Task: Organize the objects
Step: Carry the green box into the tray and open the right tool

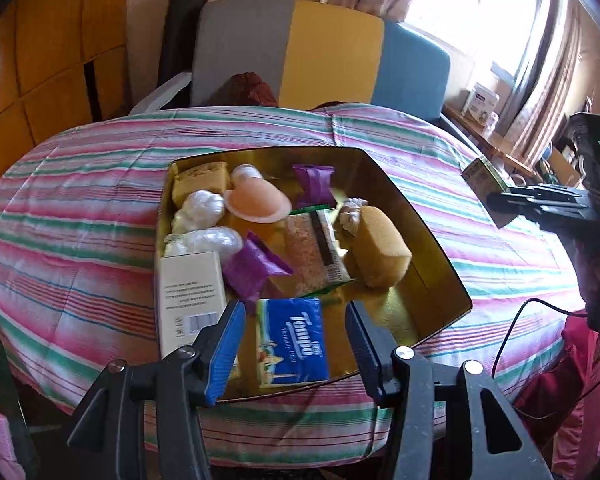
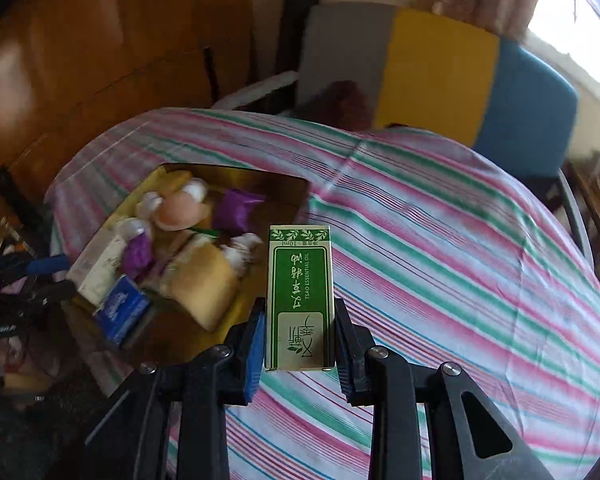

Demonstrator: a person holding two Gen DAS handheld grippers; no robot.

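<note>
Left wrist view: left hand-held gripper (image 1: pixel 296 344), black frame with ribbed blue pads, jaws partly apart and gripping nothing; it hangs over the near end of a gold tray (image 1: pixel 432 248). The tray is shiny, shallow and rectangular, and sits on a surface under a striped cloth (image 1: pixel 80 200) of pink, green and white cotton. In the tray:
- blue tissue pack (image 1: pixel 292 340), glossy, at the near edge between the pads but not touched
- white carton (image 1: pixel 192 292) with a barcode, near left
- two purple foil sachets (image 1: pixel 256 268), crinkled, one mid-tray and one farther back
- grainy bar in a clear wrapper (image 1: pixel 312 252), centre
- yellow sponge block (image 1: pixel 380 248), porous, right; a second one in the far left corner
- peach dome-shaped piece (image 1: pixel 256 204) and white bundled wraps (image 1: pixel 204 224), left
At the right edge, the right hand-held gripper (image 1: pixel 496 204) holds a small box above the cloth.

Right wrist view: right hand-held gripper (image 2: pixel 298 332) is clamped narrow on a green essential oil box (image 2: pixel 300 300), slim printed card, upright between the pads, to the right of the tray (image 2: pixel 268 176) and clear of it. Tray contents are motion-blurred.
</note>
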